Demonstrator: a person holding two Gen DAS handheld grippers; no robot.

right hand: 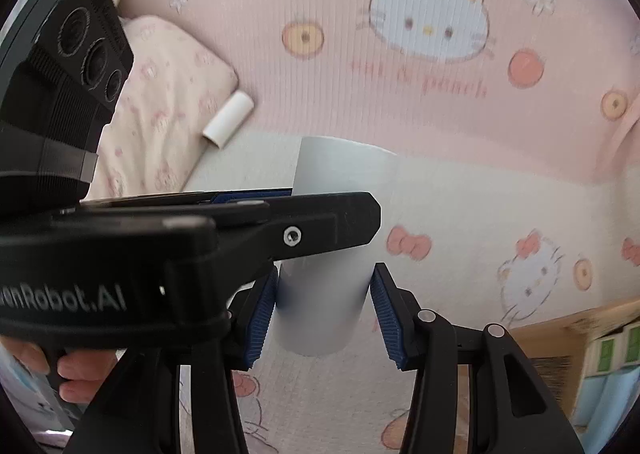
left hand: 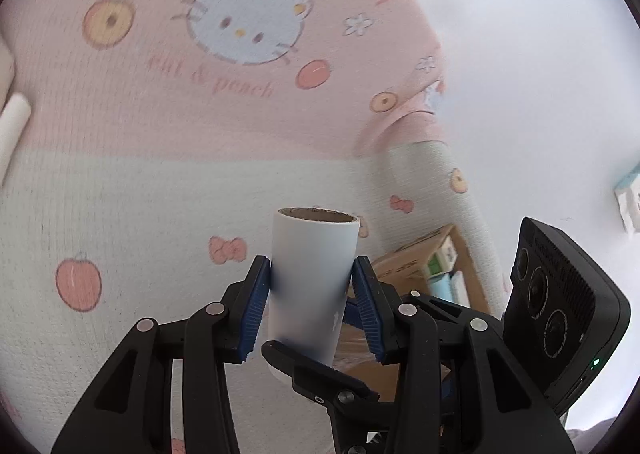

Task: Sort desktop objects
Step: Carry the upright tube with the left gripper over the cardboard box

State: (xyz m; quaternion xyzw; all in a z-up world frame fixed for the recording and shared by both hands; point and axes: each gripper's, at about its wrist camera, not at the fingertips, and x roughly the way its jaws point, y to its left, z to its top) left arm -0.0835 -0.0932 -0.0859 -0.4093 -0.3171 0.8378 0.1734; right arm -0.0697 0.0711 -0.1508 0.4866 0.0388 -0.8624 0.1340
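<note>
Your left gripper (left hand: 310, 286) clamps the white cardboard-cored paper roll (left hand: 312, 278) in the air above the pink cartoon-print bedspread (left hand: 160, 114). Your right gripper (right hand: 324, 306) brackets the same roll's lower end; whether it pinches, I cannot tell.

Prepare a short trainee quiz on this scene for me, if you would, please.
1. True or false: the left gripper is clamped on the white tube.
2. Where does the spare tube lie? A: in a box. B: on the sheet beside the pillow. C: on the floor.
3. How many white tubes show in the right wrist view?
Key: 1 true; 2 B; 3 two.
</note>
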